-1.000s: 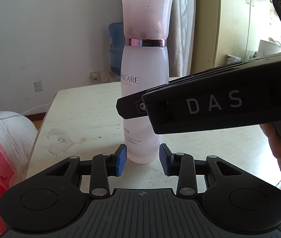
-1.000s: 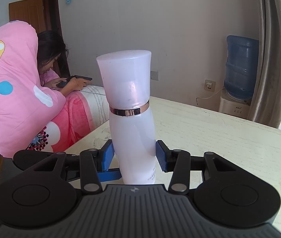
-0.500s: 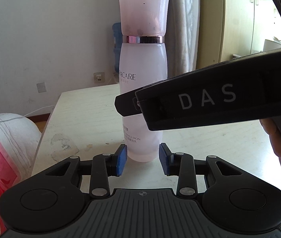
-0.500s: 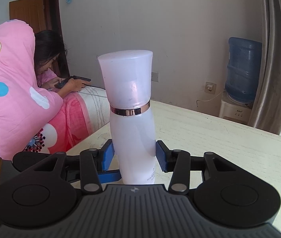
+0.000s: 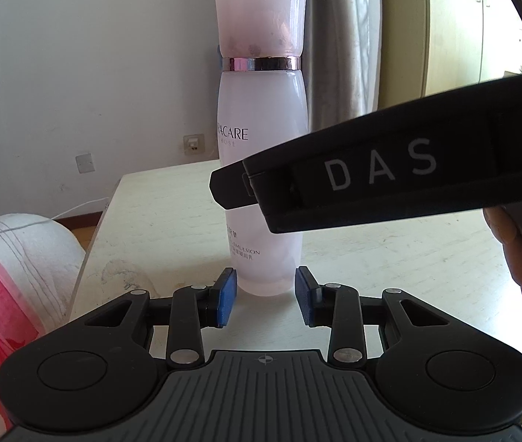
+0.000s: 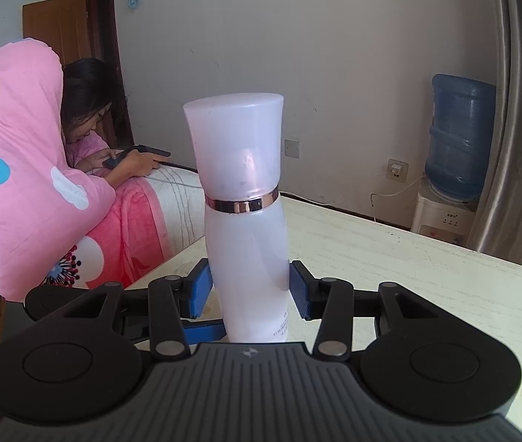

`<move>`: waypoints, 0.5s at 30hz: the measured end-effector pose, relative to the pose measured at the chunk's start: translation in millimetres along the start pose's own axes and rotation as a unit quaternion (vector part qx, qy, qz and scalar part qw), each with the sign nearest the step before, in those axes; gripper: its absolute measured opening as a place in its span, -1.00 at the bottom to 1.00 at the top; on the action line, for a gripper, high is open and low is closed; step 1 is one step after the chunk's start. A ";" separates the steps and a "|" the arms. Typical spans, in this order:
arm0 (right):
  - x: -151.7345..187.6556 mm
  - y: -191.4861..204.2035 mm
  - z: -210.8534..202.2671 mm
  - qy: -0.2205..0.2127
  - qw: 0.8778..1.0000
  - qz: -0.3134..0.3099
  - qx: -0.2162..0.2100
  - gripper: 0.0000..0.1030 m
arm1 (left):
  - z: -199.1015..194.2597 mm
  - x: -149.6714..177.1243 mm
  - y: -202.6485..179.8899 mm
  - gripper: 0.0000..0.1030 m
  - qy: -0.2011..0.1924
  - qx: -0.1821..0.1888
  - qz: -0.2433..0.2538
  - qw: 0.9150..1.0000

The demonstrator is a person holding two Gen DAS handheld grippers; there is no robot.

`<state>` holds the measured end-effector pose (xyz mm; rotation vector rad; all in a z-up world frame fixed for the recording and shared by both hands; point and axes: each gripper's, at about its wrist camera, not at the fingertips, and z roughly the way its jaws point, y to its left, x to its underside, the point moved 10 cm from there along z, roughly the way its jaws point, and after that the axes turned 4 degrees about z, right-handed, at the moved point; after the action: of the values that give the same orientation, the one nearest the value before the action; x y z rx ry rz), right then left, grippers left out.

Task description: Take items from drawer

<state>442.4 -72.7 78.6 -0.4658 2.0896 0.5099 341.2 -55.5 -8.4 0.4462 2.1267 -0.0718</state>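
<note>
Between the blue pads of your left gripper (image 5: pixel 264 300) stands the lotion bottle (image 5: pixel 261 140), upright on the pale surface (image 5: pixel 165 221). Those jaws are spread, with a sliver of daylight on each side, so they steady nothing. Your right gripper's black body crosses in front of the bottle at mid-height. White wall, wall sockets, curtain and a wooden wardrobe lie behind.

From your right gripper (image 6: pixel 250 287), the same bottle (image 6: pixel 242 221) sits squarely between the pads, which press its lower body on both sides; you are gripping it low, probably to keep it from tipping. Its base seems to rest on the surface (image 6: pixel 427 276), well out of any drawer. Beyond, a person in pink (image 6: pixel 32 169) sits on a bed beside the surface, and a water dispenser (image 6: pixel 456 154) stands by the curtain.
</note>
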 end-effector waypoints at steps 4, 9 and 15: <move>-3.1 -2.7 4.4 -0.003 1.000 0.001 -0.001 -0.10 | 1.4 -1.9 0.5 -0.29 0.000 -0.004 0.002 1.000; -7.4 -6.0 10.6 -0.005 1.000 0.001 -0.001 -0.10 | 6.9 -4.6 3.7 -0.29 0.000 -0.010 -0.001 1.000; -11.7 -7.4 19.2 -0.007 1.000 0.004 0.000 -0.10 | 11.5 -7.9 8.9 -0.32 0.005 -0.013 -0.009 1.000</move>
<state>465.4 -67.4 77.5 -0.4539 2.0790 0.5157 357.3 -51.9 -7.5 0.4131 2.1396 -0.0524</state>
